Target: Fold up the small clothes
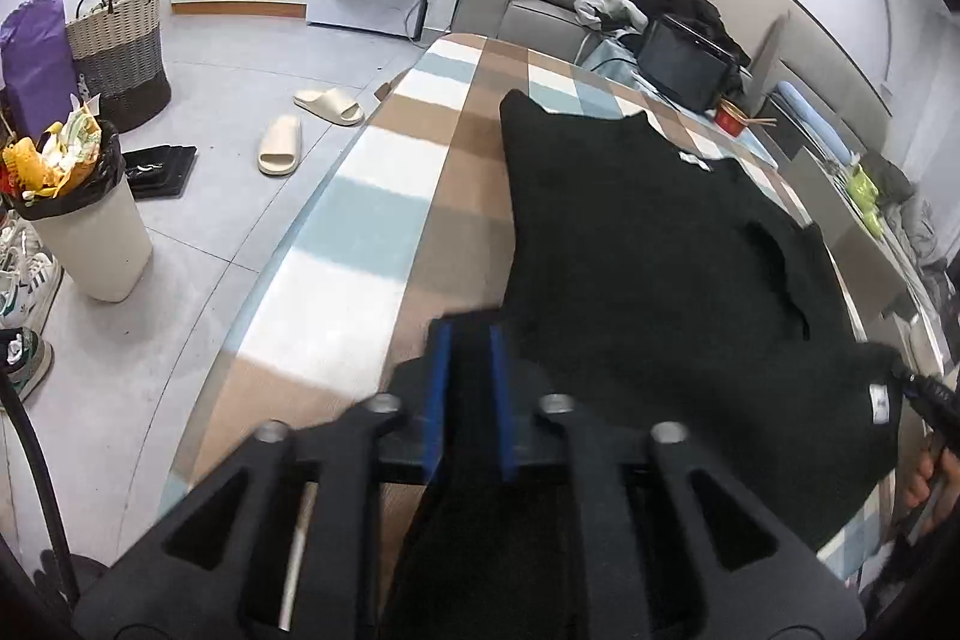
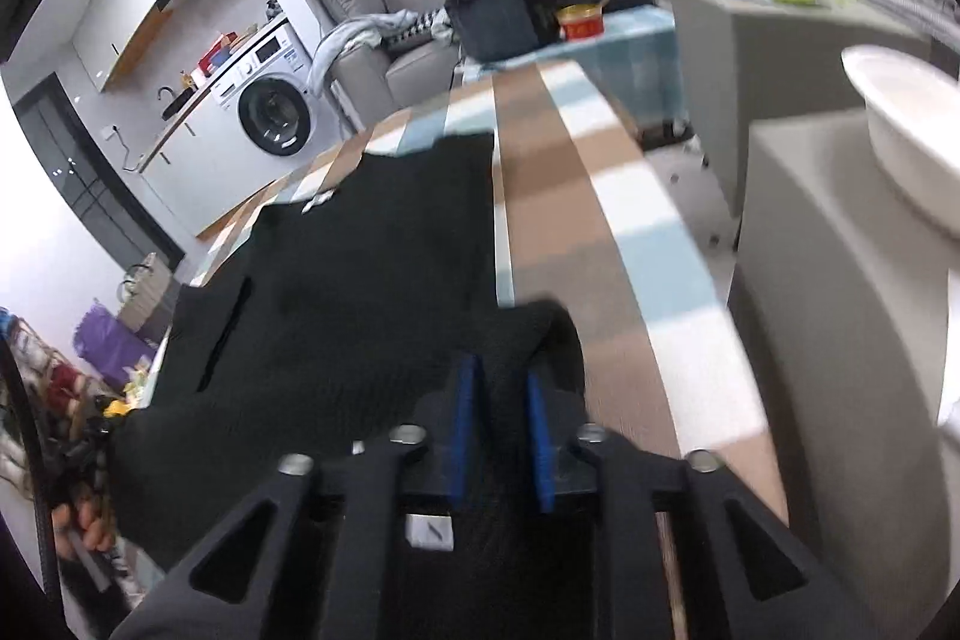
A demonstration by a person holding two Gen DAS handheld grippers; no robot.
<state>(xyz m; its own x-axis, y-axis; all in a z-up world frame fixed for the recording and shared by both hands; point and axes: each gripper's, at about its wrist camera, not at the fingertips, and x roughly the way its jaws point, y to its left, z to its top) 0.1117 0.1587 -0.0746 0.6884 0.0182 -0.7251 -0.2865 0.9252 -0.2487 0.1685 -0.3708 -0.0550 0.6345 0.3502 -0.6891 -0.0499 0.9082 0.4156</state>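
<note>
Clearly the black garment (image 1: 648,244) is mid-fold: it lies spread over the checked tablecloth (image 1: 384,196), filling the centre and right of the left wrist view, its far end with a small white label toward the top of the frame and its near hem drawn up to the bottom. Each claw is pinching a near corner of that hem: the left gripper (image 1: 468,400) has black cloth between its blue pads, and the right gripper (image 2: 501,430) holds a bunched corner the same way at the lower centre of its own view. By my reading the step in hand is lifting the near edge; the next move calls for carrying both corners together toward the far end, level and taut, so the fold lands square.
</note>
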